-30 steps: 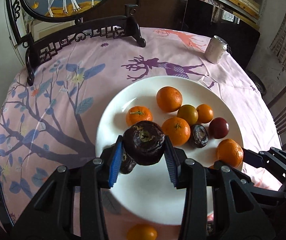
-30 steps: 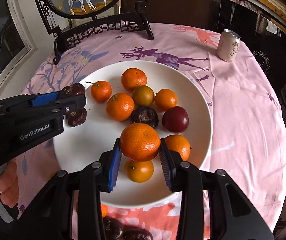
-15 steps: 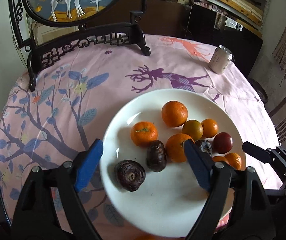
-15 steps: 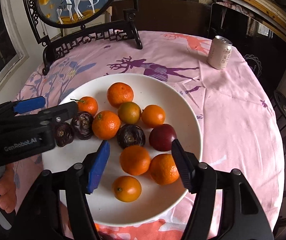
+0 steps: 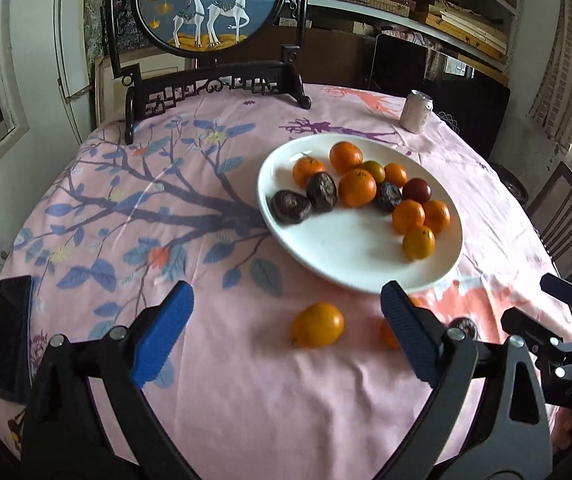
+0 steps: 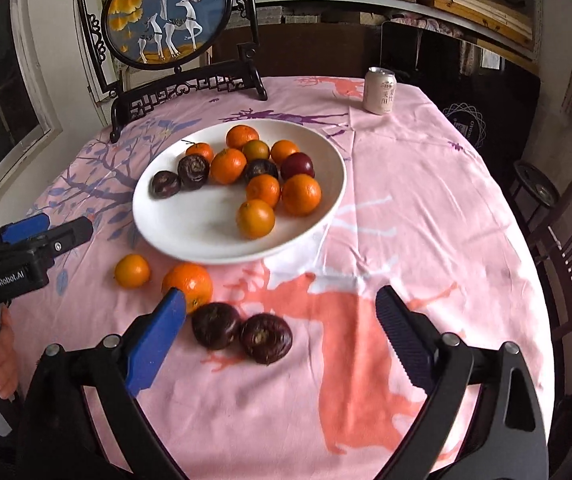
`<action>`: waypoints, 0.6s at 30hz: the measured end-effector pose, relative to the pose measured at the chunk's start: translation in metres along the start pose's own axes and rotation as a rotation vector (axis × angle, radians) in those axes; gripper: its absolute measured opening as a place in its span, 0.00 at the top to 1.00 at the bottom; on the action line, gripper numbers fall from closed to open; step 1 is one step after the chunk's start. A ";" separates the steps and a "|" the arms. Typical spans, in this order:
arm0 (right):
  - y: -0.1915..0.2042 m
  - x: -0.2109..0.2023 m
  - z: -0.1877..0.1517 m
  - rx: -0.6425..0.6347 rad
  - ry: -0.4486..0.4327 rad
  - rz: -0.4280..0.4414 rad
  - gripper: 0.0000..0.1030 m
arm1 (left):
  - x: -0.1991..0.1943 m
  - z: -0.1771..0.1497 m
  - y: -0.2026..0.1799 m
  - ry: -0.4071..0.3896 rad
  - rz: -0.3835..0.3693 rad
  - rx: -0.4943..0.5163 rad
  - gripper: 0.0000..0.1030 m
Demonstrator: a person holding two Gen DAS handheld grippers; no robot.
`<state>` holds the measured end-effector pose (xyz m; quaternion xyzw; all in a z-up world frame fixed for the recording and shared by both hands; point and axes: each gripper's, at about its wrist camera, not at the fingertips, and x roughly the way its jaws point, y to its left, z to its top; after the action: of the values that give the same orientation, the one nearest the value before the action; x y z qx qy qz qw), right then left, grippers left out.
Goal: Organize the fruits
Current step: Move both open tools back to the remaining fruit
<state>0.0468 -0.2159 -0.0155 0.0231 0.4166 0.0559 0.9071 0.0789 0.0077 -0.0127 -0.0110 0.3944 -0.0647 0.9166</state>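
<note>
A white plate holds several oranges and dark purple fruits. On the cloth in front of it lie a small orange, a bigger orange and two dark purple fruits. My right gripper is open and empty, above the two dark fruits. My left gripper is open and empty, pulled back with the small orange between its fingertips' line; it also shows in the right wrist view.
A framed deer picture on a black stand is at the table's back. A drink can stands at the back right. A dark phone lies at the left edge. Wooden chairs stand on the right.
Both grippers let go of their fruits onto the plate, the left a dark fruit and the right an orange. Both opened wide and drew back toward the table's near edge.
</note>
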 end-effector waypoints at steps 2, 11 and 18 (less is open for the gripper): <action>0.001 -0.003 -0.008 0.011 0.010 0.003 0.07 | -0.001 -0.012 -0.003 0.016 -0.003 0.020 0.07; 0.004 -0.002 -0.032 0.018 0.056 -0.004 0.07 | -0.009 -0.038 -0.003 0.054 -0.031 0.015 0.07; 0.008 0.005 -0.037 -0.002 0.082 -0.001 0.07 | -0.014 -0.039 0.000 0.047 -0.024 0.007 0.07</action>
<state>0.0209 -0.2071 -0.0427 0.0199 0.4532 0.0568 0.8894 0.0412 0.0105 -0.0292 -0.0110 0.4153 -0.0775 0.9063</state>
